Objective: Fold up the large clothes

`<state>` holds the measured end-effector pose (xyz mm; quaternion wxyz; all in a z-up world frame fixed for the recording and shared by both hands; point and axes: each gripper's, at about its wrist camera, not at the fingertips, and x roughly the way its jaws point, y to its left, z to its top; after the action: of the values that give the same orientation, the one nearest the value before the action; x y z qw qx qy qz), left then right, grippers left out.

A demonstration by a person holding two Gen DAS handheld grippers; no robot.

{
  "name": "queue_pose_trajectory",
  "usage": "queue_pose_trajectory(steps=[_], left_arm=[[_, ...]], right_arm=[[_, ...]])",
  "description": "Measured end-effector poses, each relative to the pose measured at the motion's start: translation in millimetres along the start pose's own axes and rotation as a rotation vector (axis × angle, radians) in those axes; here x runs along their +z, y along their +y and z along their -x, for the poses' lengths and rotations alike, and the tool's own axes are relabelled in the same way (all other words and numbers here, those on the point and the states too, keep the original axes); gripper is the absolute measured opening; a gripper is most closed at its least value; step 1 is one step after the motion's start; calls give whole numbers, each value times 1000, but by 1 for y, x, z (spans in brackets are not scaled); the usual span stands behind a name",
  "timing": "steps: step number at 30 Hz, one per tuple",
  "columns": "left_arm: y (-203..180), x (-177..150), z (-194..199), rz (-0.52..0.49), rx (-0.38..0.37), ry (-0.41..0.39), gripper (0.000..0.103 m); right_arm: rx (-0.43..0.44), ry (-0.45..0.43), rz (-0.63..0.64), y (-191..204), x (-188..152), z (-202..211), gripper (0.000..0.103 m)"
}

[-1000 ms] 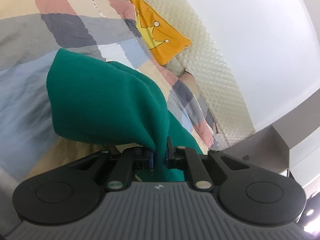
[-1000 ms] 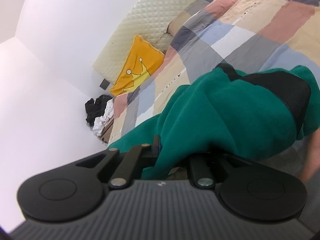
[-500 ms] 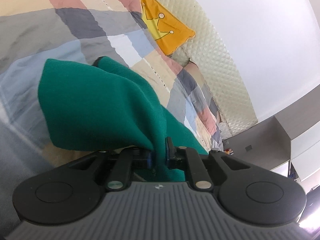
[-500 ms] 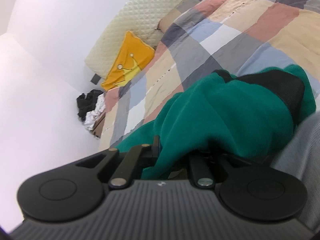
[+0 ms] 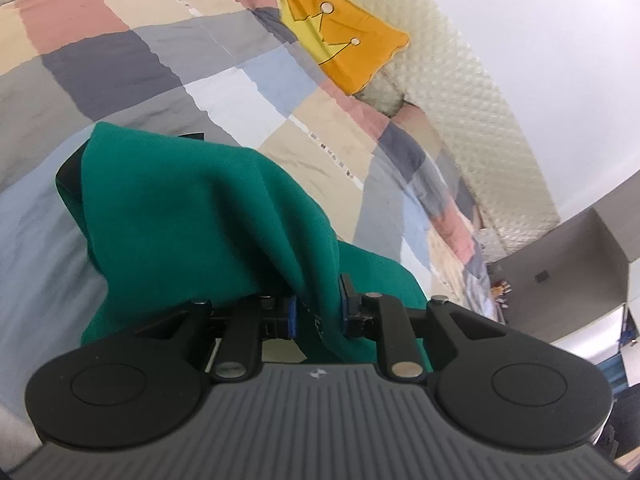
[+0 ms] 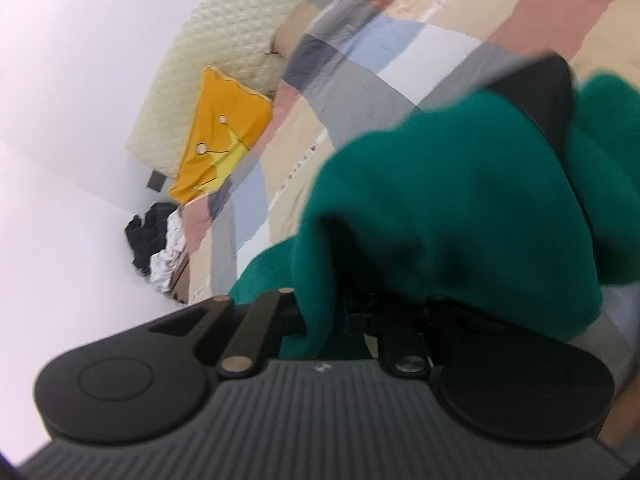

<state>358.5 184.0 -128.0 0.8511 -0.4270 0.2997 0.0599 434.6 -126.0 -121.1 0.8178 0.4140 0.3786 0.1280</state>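
The left gripper (image 5: pixel 318 312) is opening its jaws, and a fold of the green sweatshirt (image 5: pixel 192 216) is running down between its fingers (image 5: pixel 291 316), whose blue-lined pads are standing against the cloth on both sides, so the grasp is loosening but not yet released. The sweatshirt is hanging bunched in front of that gripper, above the near edge of the bed, with a black lining (image 5: pixel 68 176) peeking out at its left side. The patchwork quilt (image 5: pixel 168 60) is covering the bed beneath it, and an orange crown cushion (image 5: pixel 344 40) is leaning on the quilted cream headboard (image 5: pixel 460 100) at the far end. The right gripper (image 6: pixel 326 320) is also opening its jaws, with another gather of the same sweatshirt (image 6: pixel 460 200) draping over and between its fingers (image 6: pixel 354 322); this blurred view is hiding the pads. A heap of black and white clothes (image 6: pixel 160 244) is lying beside the bed's far corner.
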Motion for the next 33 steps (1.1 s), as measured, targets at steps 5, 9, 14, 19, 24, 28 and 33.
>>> queue_pose_trajectory(steps=[5, 9, 14, 19, 24, 28, 33], left_arm=[[-4, 20, -46, -60, 50, -2, 22], [-4, 33, -81, -123, 55, -8, 22], [1, 41, -112, -191, 34, -29, 22], [16, 46, -137, -197, 13, -11, 22], [23, 52, -149, -182, -13, 3, 22], [22, 51, -145, -211, -22, 2, 25], [20, 51, -126, -200, -125, 14, 63]], right_arm=[[-16, 32, -72, -21, 14, -50, 16], [-46, 33, -47, -27, 20, -76, 16], [-42, 18, 11, -30, 26, -96, 15], [-52, 9, 70, -31, 27, -108, 14], [-51, 10, 77, -34, 30, -114, 14], [-50, 8, 93, -31, 28, -109, 14], [-8, 14, 80, -31, 28, -96, 18]])
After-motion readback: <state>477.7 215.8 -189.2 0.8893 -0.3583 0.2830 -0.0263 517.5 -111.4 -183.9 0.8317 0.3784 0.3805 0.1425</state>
